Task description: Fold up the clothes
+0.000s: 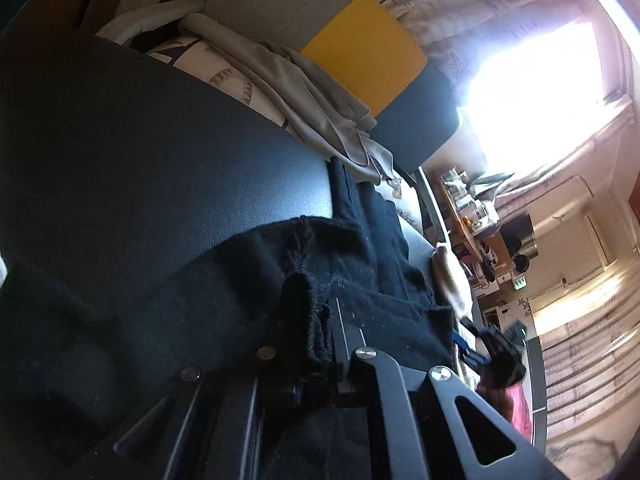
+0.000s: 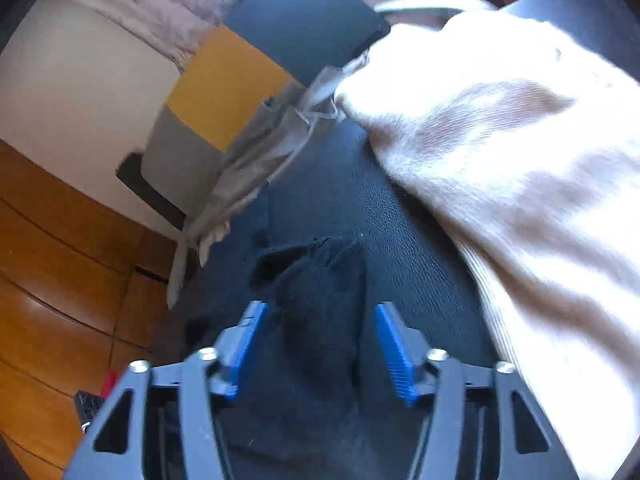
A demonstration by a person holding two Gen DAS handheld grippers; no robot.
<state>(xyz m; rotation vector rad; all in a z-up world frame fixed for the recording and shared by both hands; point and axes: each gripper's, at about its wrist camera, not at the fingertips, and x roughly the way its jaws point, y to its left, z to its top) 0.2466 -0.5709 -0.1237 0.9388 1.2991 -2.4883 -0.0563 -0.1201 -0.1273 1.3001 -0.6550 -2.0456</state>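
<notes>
The soft black knit garment (image 2: 320, 280) lies on the black leather seat (image 2: 400, 208) beside a cream sweater (image 2: 520, 160). Left claw (image 1: 320, 332) is clenched on its hem; right claw (image 2: 320, 332) is spread astride it. Limp and light, it is best pinched at the edges.

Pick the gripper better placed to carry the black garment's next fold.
Left, probably. The left gripper is already shut on the black garment. The right gripper is open, blue pads astride the cloth, gripping nothing.
</notes>
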